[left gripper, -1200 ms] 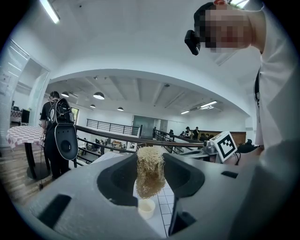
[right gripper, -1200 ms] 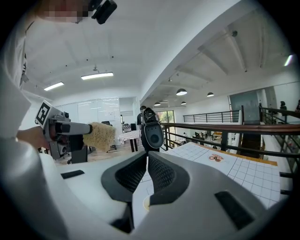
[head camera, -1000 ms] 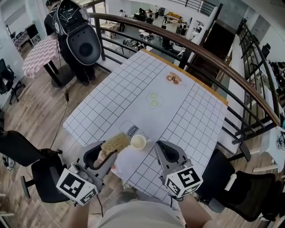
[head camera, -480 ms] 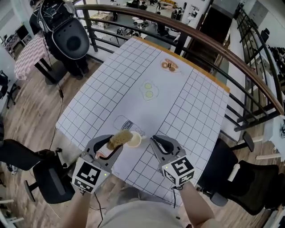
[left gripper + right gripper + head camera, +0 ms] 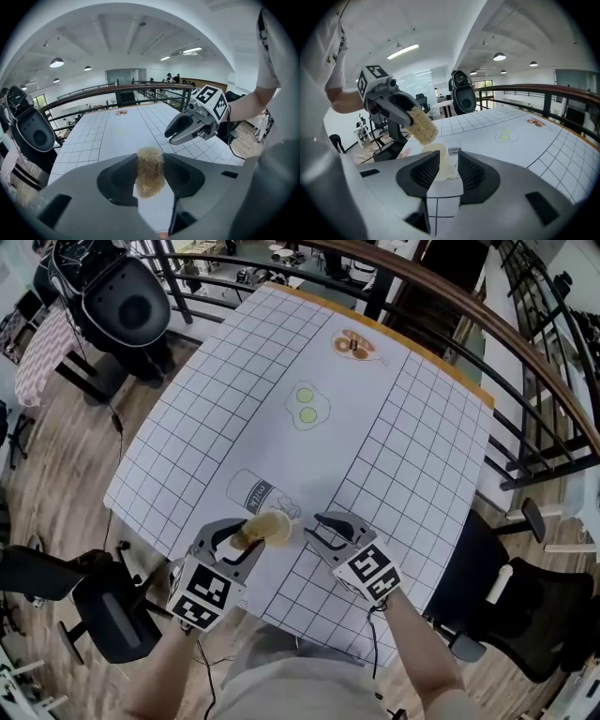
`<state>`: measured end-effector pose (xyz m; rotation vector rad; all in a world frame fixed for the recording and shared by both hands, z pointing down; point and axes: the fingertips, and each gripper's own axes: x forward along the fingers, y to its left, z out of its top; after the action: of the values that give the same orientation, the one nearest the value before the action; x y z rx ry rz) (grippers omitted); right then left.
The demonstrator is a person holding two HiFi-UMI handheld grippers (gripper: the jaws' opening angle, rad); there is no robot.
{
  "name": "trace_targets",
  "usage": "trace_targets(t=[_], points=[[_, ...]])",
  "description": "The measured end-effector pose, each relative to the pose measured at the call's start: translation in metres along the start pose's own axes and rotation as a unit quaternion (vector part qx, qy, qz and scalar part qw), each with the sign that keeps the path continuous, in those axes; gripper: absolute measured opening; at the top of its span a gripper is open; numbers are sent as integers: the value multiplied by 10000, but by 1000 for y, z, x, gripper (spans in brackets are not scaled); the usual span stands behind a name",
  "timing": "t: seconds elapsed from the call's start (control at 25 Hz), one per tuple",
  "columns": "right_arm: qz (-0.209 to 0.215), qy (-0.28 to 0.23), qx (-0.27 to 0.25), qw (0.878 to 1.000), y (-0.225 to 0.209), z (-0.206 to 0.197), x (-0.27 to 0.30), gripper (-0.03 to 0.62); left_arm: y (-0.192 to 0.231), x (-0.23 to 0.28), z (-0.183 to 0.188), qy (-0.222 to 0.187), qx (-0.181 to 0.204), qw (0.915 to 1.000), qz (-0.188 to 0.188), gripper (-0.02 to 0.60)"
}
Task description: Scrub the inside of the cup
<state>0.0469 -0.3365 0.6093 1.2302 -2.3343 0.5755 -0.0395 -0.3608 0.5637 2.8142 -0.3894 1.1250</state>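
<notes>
- Between the jaws of the left tool [image 5: 150,158], a tan fibrous scrubber [image 5: 150,176] is clamped, its end sticking out past the tips.
- The right tool [image 5: 446,165] is closed on the pale cup [image 5: 437,157], which tilts with its mouth toward the scrubber.
- The right gripper view shows the scrubber's end at the cup's rim. In the left gripper view the scrubber hides the cup.
- Both tools meet close to the near edge of the worktop [image 5: 412,474]. Beyond them the gridded surface stretches wide, carrying only flat printed pictures, to the far edge and the railing [image 5: 487,306].
- The right forearm [image 5: 417,638] reaches in from below, and the tools angle toward each other.
</notes>
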Motion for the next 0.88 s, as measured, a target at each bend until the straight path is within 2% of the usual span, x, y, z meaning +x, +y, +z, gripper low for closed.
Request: trace_targets(t=[0.32, 0.52, 0.68, 0.8, 0.88], points=[[470, 443, -446, 9969, -2, -31, 39, 114, -9, 42, -21, 760, 189, 9962, -381, 166], [827, 745, -938, 9894, -4, -43, 59, 117, -14, 66, -29, 1222, 466, 9891, -670, 166], [905, 812, -913, 9884, -7, -53, 71, 115, -16, 81, -36, 1544, 641, 9825, -818, 166], [887, 826, -775, 9896, -6, -57, 75, 66, -22, 96, -53, 1865, 808, 9752, -870, 164], [815, 917, -704, 9899, -4, -61, 77, 63, -23, 103, -61, 1954, 859, 9736, -806, 163]])
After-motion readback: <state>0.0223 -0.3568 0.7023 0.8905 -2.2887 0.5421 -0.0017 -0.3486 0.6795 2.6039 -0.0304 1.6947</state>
